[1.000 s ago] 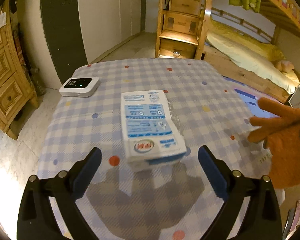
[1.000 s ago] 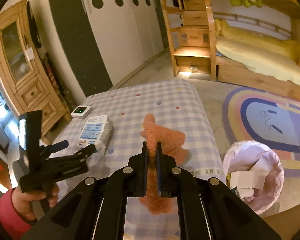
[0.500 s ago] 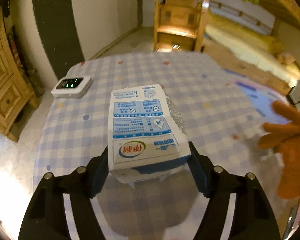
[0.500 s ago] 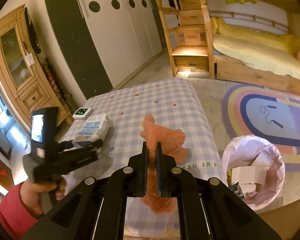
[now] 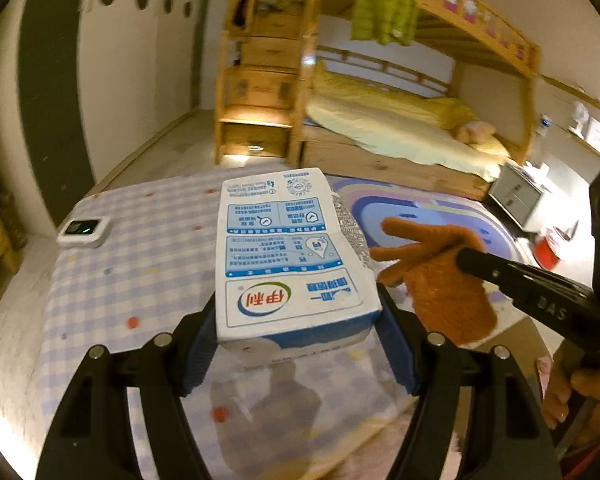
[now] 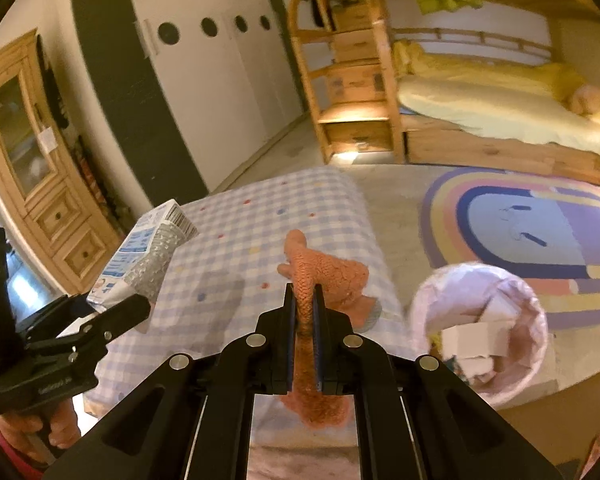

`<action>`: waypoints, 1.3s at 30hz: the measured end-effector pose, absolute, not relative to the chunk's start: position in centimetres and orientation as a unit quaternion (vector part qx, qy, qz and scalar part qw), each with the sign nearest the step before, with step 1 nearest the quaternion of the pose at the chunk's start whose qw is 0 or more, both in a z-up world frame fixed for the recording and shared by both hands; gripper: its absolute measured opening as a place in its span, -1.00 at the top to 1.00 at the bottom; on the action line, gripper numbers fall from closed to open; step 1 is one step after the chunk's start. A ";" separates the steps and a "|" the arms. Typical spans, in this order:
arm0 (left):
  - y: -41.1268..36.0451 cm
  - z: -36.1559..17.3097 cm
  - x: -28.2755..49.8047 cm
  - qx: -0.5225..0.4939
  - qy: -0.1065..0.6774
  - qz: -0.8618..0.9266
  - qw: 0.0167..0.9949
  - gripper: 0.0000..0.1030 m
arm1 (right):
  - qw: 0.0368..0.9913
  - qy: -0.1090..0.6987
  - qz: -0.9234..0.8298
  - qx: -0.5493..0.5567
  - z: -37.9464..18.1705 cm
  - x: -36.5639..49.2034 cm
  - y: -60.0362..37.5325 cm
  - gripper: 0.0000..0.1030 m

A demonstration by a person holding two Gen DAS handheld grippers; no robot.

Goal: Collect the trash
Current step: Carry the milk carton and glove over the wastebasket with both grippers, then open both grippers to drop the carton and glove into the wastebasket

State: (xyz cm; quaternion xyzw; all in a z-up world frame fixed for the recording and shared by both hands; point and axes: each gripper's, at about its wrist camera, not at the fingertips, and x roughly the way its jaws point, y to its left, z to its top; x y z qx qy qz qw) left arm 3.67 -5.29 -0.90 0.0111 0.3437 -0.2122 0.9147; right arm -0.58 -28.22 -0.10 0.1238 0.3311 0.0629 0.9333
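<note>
My left gripper (image 5: 298, 332) is shut on a white and blue milk carton (image 5: 290, 256) and holds it lifted above the checked tablecloth (image 5: 148, 280). The carton also shows in the right wrist view (image 6: 144, 260), tilted up in the left gripper (image 6: 114, 308). My right gripper (image 6: 303, 300) is shut on an orange knitted glove (image 6: 328, 276), held above the table's right side. The glove (image 5: 440, 280) shows right of the carton in the left wrist view. A bin with a pink bag (image 6: 480, 328), holding paper scraps, stands on the floor right of the table.
A small white device with a green light (image 5: 84, 230) lies at the table's far left. A wooden cabinet (image 6: 40, 160) stands left, a bunk bed with stairs (image 6: 380, 80) behind, a rainbow rug (image 6: 520, 232) on the floor.
My left gripper closed on the carton and lifted it off the table, swinging right. My right gripper kept hold of the glove and shifted slightly toward the bin side.
</note>
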 end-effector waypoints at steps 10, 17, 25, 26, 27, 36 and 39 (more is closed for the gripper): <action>-15.4 -2.0 3.9 0.064 0.346 -0.304 0.885 -0.35 | 0.933 0.325 -0.034 0.148 -0.9 -3.7 -36.5 0.86; -23.0 -3.4 5.0 0.102 0.353 -0.354 0.860 -0.36 | 0.925 0.329 -0.086 0.168 -2.2 -3.4 -41.7 0.86; -27.9 -5.2 7.7 0.105 0.369 -0.382 0.841 -0.37 | 0.912 0.351 -0.115 0.178 -5.0 -0.4 -45.7 0.86; -28.3 -5.2 8.1 0.105 0.368 -0.383 0.841 -0.37 | 0.911 0.352 -0.115 0.179 -5.2 0.0 -46.0 0.86; -28.8 -5.2 8.5 0.105 0.366 -0.385 0.841 -0.38 | 0.911 0.354 -0.117 0.179 -5.6 0.3 -46.4 0.86; -27.1 -4.0 10.1 0.085 0.348 -0.357 0.863 -0.67 | 0.901 0.365 -0.119 0.200 -7.2 2.6 -48.3 0.25; -25.2 -3.7 10.2 0.075 0.353 -0.333 0.871 -0.68 | 0.901 0.359 -0.115 0.213 -6.5 1.5 -47.9 0.24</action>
